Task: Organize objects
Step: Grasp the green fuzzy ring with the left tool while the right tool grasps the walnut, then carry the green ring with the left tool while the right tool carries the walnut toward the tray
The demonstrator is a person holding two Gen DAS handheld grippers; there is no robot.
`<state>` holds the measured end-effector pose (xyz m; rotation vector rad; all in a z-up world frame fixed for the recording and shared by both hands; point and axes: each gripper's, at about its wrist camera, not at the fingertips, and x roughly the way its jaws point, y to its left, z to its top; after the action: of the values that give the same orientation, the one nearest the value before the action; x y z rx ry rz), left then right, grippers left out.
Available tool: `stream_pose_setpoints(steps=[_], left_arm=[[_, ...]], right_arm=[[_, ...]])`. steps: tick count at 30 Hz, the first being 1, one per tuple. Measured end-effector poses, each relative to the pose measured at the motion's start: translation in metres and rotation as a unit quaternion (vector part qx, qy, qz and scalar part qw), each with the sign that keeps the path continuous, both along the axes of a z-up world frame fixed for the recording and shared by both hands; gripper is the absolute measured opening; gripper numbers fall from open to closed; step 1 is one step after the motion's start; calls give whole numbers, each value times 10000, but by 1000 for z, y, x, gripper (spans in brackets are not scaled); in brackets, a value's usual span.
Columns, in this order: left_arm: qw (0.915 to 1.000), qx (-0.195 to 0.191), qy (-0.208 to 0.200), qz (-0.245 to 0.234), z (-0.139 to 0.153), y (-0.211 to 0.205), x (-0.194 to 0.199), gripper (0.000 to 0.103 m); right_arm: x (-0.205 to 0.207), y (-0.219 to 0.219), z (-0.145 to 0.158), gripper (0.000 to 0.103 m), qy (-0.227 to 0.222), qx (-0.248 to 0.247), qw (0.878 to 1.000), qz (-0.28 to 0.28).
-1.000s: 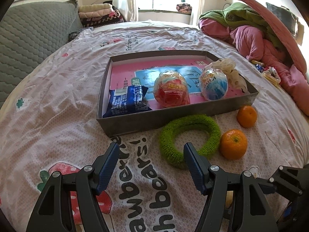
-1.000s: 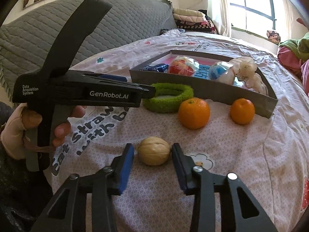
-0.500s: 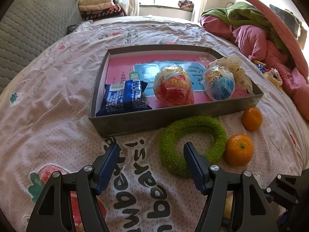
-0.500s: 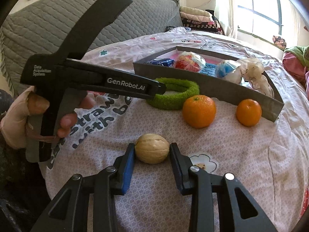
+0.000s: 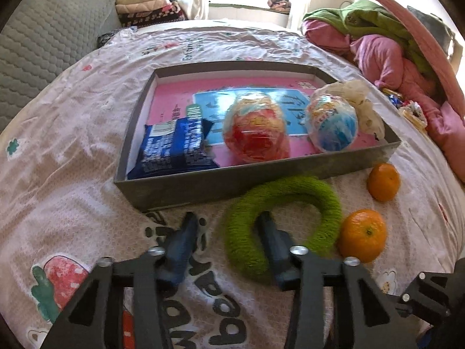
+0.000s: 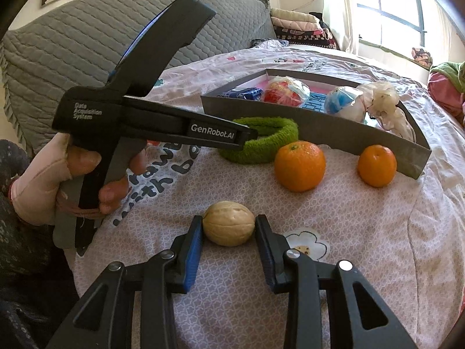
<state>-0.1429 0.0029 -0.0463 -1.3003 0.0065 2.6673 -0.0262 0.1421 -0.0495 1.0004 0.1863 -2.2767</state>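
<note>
Now your left gripper [image 5: 226, 226] fingers are closing round the green ring's [image 5: 290, 192] near rim on the bed, beside the tray [image 5: 232, 183]; right gripper [image 6: 228, 232] is pinching the walnut [image 6: 228, 227]. Both look ready for lifting w/o delay.

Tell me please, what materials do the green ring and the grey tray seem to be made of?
Green ring: probably yarn or terry cloth over a core, since its surface looks fuzzy and matte. Grey tray: likely cardboard, with thin, flat, dull walls and a printed pink floor.

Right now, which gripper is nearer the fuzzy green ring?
Left. The left gripper is closing across the fuzzy green ring's near side; the right gripper sits farther back, clamped on the tan walnut.
</note>
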Motion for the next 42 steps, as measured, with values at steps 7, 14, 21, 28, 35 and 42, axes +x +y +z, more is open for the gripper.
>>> stream_pose_setpoints(steps=[7, 14, 21, 28, 35, 42], left_arm=[[9994, -211, 149, -227, 5, 13, 9, 17], [9992, -15, 340, -197, 17, 8, 18, 15], [9987, 71, 477, -135, 27, 3, 25, 15], [9987, 167, 484, -56, 29, -3, 26, 15], [9977, 258, 622, 46, 39, -9, 31, 15], [9974, 289, 650, 129, 42, -14, 31, 15]], right_arm=[[-1, -1, 0, 36, 36, -3, 10000, 6], [1, 4, 5, 36, 97, -148, 9998, -32], [4, 6, 16, 36, 322, -296, 9990, -51], [5, 5, 19, 36, 482, -290, 9984, -35], [6, 13, 25, 36, 647, -346, 9970, -231], [3, 20, 29, 36, 746, -375, 9958, -367]])
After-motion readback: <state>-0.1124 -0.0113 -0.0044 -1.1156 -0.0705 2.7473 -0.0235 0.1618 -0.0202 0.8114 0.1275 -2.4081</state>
